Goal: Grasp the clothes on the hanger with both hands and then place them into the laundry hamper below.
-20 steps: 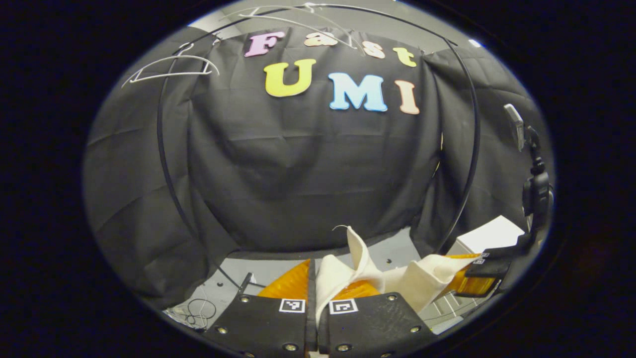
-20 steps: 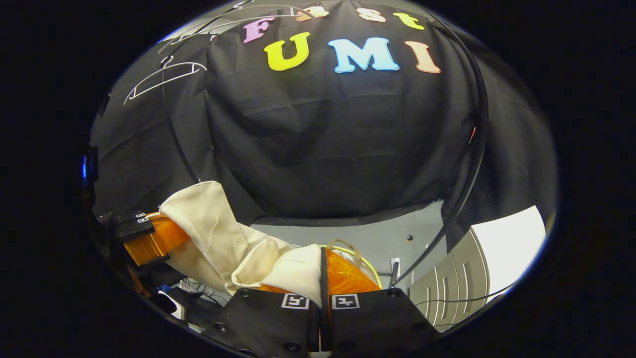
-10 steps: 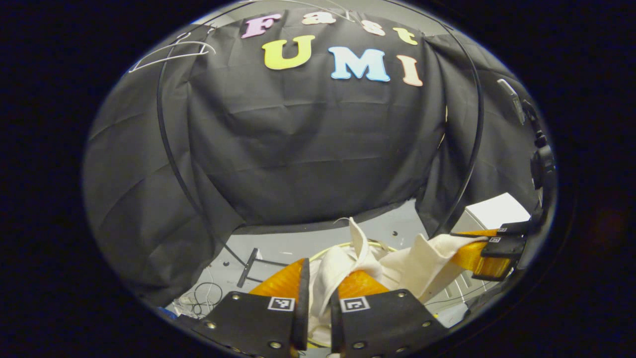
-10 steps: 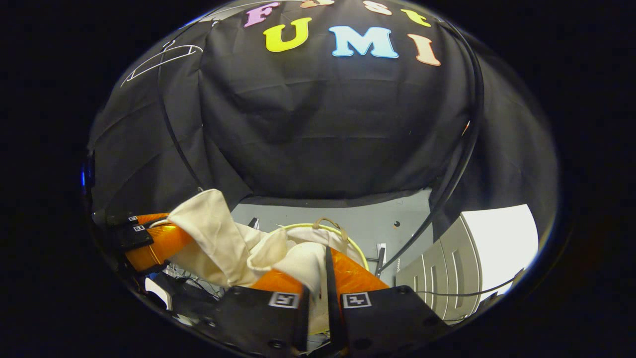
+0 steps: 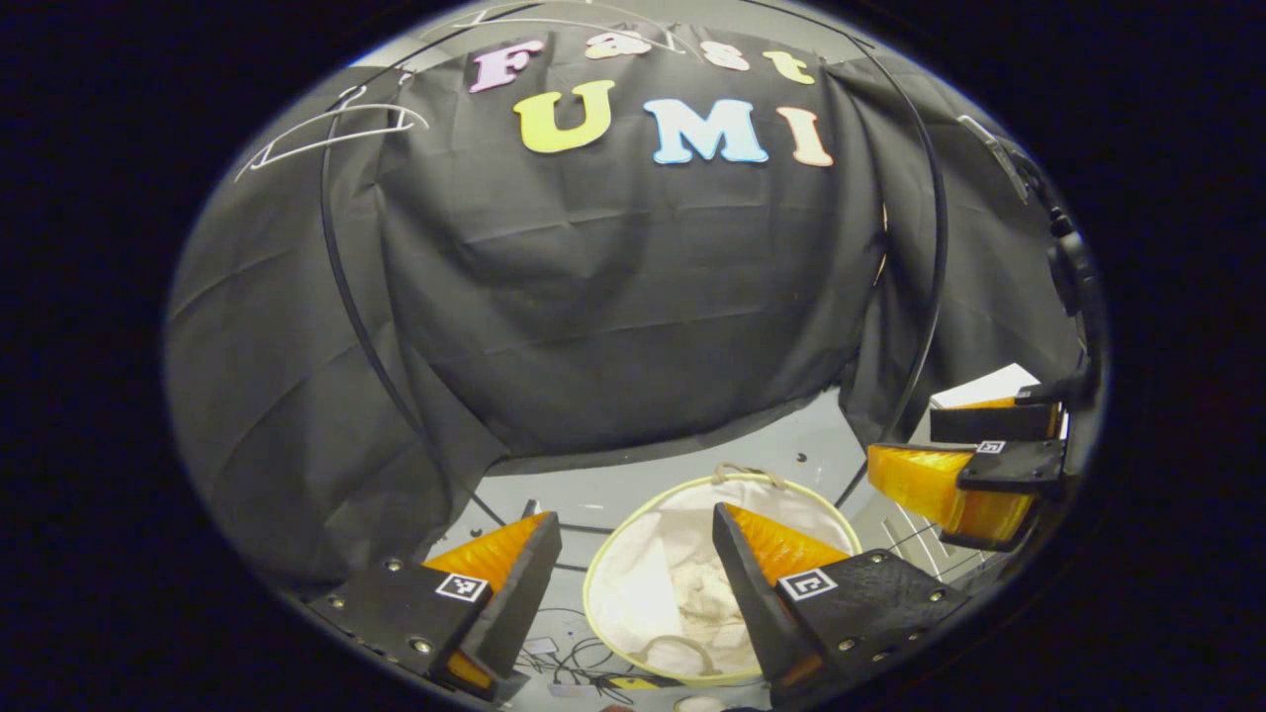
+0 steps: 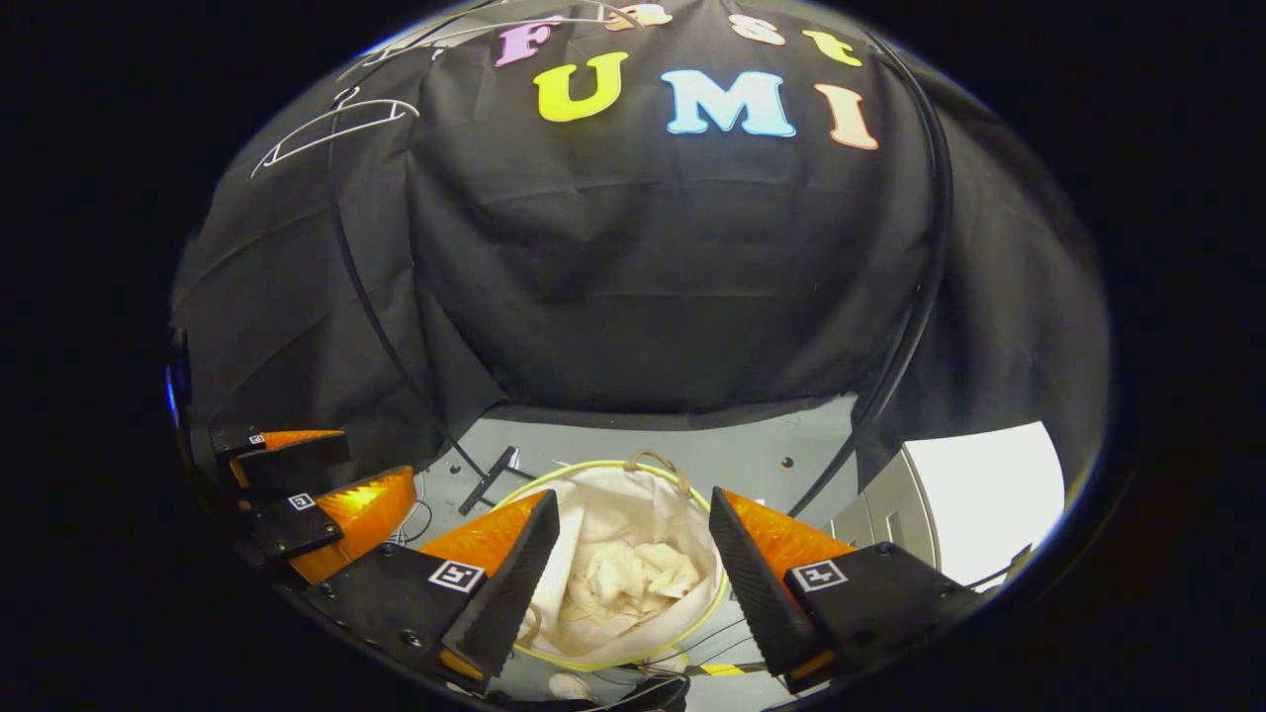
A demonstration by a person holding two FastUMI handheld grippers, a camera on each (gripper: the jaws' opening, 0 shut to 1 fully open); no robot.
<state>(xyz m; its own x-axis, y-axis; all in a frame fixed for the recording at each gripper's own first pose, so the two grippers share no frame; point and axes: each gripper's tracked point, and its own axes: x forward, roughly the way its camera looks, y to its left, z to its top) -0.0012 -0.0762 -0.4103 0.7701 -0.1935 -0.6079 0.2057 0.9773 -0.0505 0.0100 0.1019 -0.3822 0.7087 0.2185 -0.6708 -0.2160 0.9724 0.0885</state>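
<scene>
Two grippers, left gripper (image 5: 633, 554) and right gripper (image 6: 633, 554), jaws wide; one cream garment (image 6: 623, 578) in one hamper (image 6: 633, 465) below.

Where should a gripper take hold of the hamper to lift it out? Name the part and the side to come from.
Judging by its shape, take the looped rope handle at the far rim of the laundry hamper. Come from above, one finger through the loop. It stands clear of the rim, while the wall looks soft and would likely fold. The clothes lie crumpled inside.
</scene>
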